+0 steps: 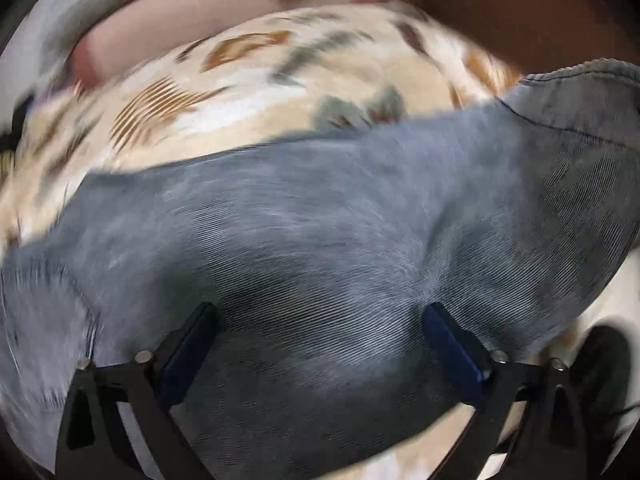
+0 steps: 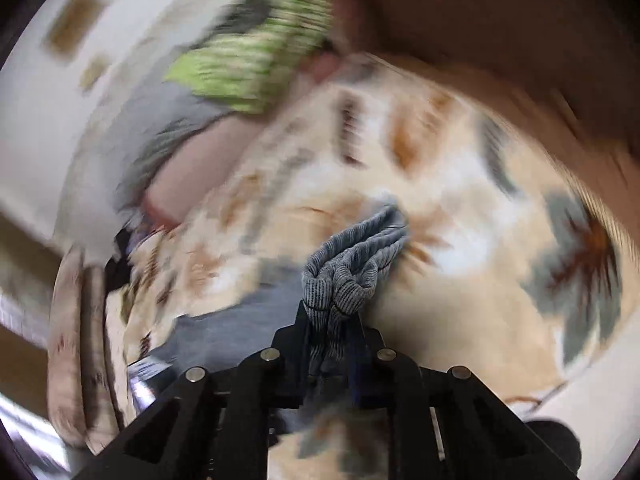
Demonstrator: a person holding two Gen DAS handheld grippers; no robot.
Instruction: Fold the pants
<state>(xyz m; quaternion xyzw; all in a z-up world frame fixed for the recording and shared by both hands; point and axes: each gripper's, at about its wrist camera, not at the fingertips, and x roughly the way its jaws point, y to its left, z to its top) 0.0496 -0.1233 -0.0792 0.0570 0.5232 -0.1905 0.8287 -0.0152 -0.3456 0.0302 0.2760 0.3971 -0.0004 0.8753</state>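
Grey-blue pants (image 1: pixel 320 232) lie spread across a cream patterned bedsheet (image 1: pixel 248 92) and fill most of the left wrist view. My left gripper (image 1: pixel 322 312) hovers just over the cloth, its blue-padded fingers (image 1: pixel 192 344) spread wide with flat fabric between them, not pinched. In the right wrist view my right gripper (image 2: pixel 334 316) is shut on a bunched ribbed end of the pants (image 2: pixel 352 256), which sticks out past the fingertips, lifted above the bedsheet (image 2: pixel 460 280). The rest of the pants (image 2: pixel 248 320) trails down to the left.
A pink pillow (image 1: pixel 160 28) and a green patterned cloth (image 2: pixel 248 68) lie at the far side of the bed. A brown headboard (image 1: pixel 520 12) rises behind. A dark shoe (image 1: pixel 600 364) shows on the pale floor at the lower right.
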